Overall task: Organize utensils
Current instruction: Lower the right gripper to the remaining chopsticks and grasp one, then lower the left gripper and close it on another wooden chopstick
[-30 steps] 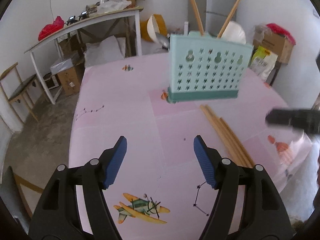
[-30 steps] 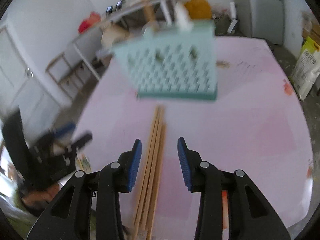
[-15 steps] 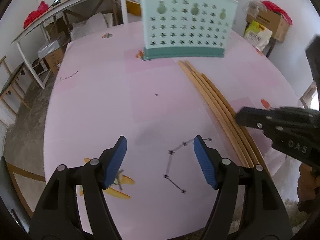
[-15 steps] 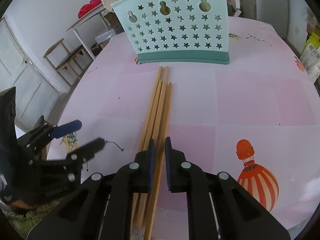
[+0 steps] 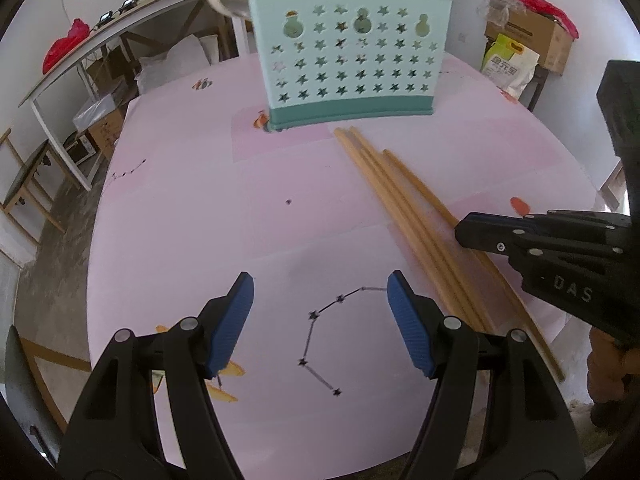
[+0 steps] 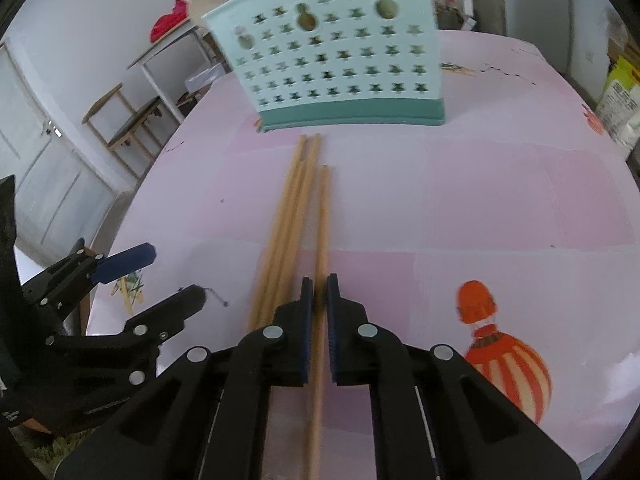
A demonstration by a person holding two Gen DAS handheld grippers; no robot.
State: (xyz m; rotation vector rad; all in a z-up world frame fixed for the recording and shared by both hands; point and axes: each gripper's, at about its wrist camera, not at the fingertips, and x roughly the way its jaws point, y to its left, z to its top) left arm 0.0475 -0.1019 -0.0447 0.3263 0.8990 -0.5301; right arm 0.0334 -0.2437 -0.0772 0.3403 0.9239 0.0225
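Here the right gripper (image 6: pixel 316 300) has its fingers pinched on the rightmost chopstick (image 6: pixel 322 216), which runs straight ahead between them across the pink tabletop (image 6: pixel 480 200) toward the star-cut utensil holder (image 6: pixel 336 56) standing just beyond its far tip, while the other chopsticks (image 6: pixel 288 216) lie touching one another just left of the fingers. The left gripper (image 5: pixel 320 320) hangs open and empty over bare tabletop, the sticks off to the right of its fingers. These sticks look light, stiff and smooth, so a hold this near one end will likely let the long front swing or slip; nearer the middle seems steadier.
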